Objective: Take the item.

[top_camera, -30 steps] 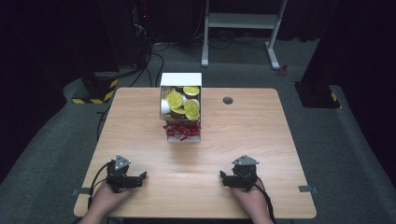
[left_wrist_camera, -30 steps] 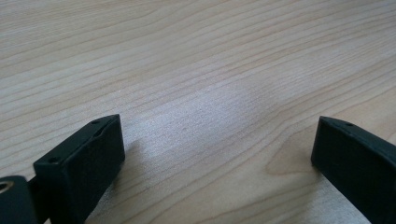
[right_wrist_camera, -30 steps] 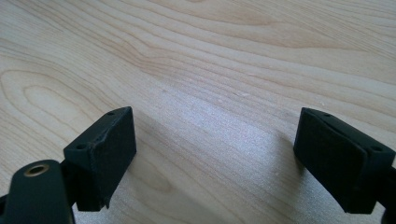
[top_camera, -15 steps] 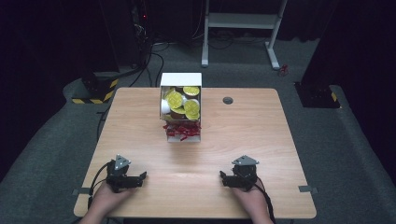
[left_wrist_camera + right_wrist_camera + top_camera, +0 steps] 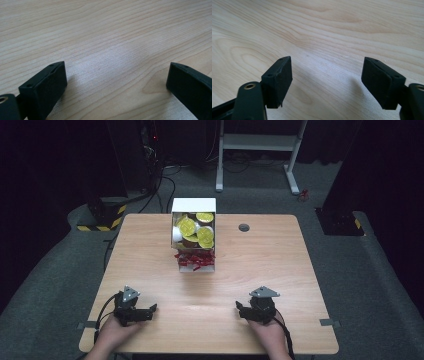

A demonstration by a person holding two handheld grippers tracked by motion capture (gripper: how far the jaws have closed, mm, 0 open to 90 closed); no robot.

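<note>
While both hands rest at the person's edge of the wooden surface (image 5: 280, 265), the left gripper (image 5: 148, 310) and the right gripper (image 5: 240, 309) lie flat on the wood, pointed inward toward each other with a wide stretch of bare board between them; this reads as a waiting posture, each tool parked where the wrist can relax and where nothing is close enough to be knocked. Well ahead of both grippers, and roughly midway between them, stands a white box (image 5: 194, 206) at the far middle of the surface, its open side turned up and toward the person so that the contents face the hands. That placement looks deliberate: the round cups with yellow lids (image 5: 187, 226) are packed in the upper part and a nest of red shredded paper (image 5: 196, 258) spills toward the nearer end, so either gripper could come at them from the front without reaching over a wall. Beyond the right gripper, just to the right of the box, a small dark grommet hole (image 5: 244, 227) sits in the wood. In the left gripper view the two black jaws stand far apart with only wood grain between them, low over the surface and gripping nothing. In the right gripper view the jaws are likewise spread wide and bare, their pads (image 5: 284, 75) clean, casting soft shadows on the board beneath.
</note>
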